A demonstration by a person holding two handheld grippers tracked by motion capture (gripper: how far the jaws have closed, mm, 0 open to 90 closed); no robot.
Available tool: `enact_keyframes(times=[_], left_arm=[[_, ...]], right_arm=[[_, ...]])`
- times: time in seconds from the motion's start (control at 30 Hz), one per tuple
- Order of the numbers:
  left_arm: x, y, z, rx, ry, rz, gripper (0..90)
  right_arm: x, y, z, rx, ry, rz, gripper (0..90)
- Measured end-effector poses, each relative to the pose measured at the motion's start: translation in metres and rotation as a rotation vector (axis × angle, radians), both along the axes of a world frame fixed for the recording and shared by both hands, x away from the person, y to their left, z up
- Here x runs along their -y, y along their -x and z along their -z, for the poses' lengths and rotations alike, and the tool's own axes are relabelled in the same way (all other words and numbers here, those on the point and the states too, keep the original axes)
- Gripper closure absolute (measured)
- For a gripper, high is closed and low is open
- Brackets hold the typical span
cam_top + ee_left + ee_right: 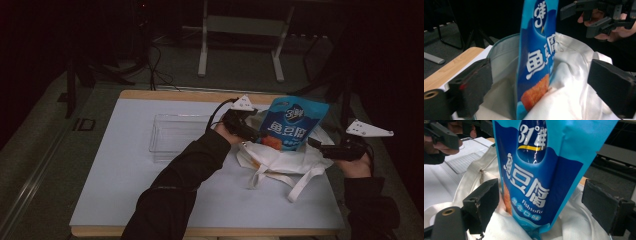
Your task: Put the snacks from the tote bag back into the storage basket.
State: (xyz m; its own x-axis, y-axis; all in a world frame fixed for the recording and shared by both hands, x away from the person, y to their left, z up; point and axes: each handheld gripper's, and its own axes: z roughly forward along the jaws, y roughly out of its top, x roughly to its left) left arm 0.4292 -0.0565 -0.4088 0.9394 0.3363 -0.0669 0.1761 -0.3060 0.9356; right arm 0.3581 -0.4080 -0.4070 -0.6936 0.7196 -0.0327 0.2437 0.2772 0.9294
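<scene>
Fish-tofu pouch, a glossy blue plastic packet with white characters and an orange food picture low on its face, stands upright with its lower end sunk in the mouth of a white cloth tote bag. The left tool sits at the bag's left side, its two blocky black jaws spread wide; in the left gripper view they flank the pouch without touching it and grip nothing. The right tool waits at the bag's right edge, jaws likewise wide apart and empty, the pouch between them in the right gripper view. The bag is soft, creased fabric with flat webbing handles trailing toward the person. It lies on a pale matte table with a wooden rim. Just left of the bag rests a clear, shallow rectangular plastic tray.
</scene>
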Motion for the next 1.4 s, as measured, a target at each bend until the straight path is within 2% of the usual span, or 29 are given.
enact_keyframes(times=[0.07,0.17,0.23,0.33,0.4,0.47,0.6,0.7,0.83,0.93,1.17,1.33,1.4], left_arm=[[0.005,-0.004,-0.001,-0.002,-0.010,-0.013,13.1],[0.012,-0.009,-0.001,-0.009,-0.019,-0.005,14.7],[0.016,-0.010,-0.002,0.004,-0.024,-0.003,15.8],[0.022,-0.014,-0.002,-0.018,-0.017,0.002,20.6],[0.026,-0.015,-0.002,-0.010,-0.031,0.003,22.4],[0.030,-0.015,-0.002,-0.005,-0.046,-0.001,28.3],[0.037,-0.016,-0.003,-0.017,-0.059,-0.018,33.4],[0.041,-0.016,-0.004,-0.014,-0.068,-0.011,38.1],[0.046,-0.016,-0.004,-0.020,-0.073,0.001,45.6],[0.050,-0.015,-0.004,-0.006,-0.084,-0.005,53.2],[0.051,-0.017,-0.003,-0.021,-0.071,-0.011,62.8],[0.053,-0.018,-0.003,-0.022,-0.076,-0.008,69.4],[0.052,-0.018,-0.002,-0.022,-0.070,-0.018,74.9]], right_arm=[[0.000,-0.005,0.001,-0.012,-0.005,-0.003,14.5],[0.000,-0.011,0.001,-0.022,-0.004,-0.009,14.6],[-0.001,-0.014,0.001,-0.025,-0.004,-0.013,14.6],[-0.003,-0.018,0.000,-0.030,0.000,-0.022,17.1],[-0.005,-0.020,0.000,-0.034,0.001,-0.024,17.2],[-0.006,-0.023,0.001,-0.040,0.003,-0.022,19.1],[-0.008,-0.028,0.002,-0.047,-0.012,-0.023,21.9],[-0.011,-0.032,0.002,-0.046,-0.010,-0.023,23.8],[-0.015,-0.034,0.004,-0.049,-0.005,-0.026,29.6],[-0.017,-0.034,0.004,-0.044,0.003,-0.021,34.7],[-0.015,-0.035,0.004,-0.038,0.000,-0.014,48.1],[-0.016,-0.036,0.004,-0.039,0.005,-0.012,53.3],[-0.018,-0.037,0.005,-0.042,0.013,-0.017,60.6]])
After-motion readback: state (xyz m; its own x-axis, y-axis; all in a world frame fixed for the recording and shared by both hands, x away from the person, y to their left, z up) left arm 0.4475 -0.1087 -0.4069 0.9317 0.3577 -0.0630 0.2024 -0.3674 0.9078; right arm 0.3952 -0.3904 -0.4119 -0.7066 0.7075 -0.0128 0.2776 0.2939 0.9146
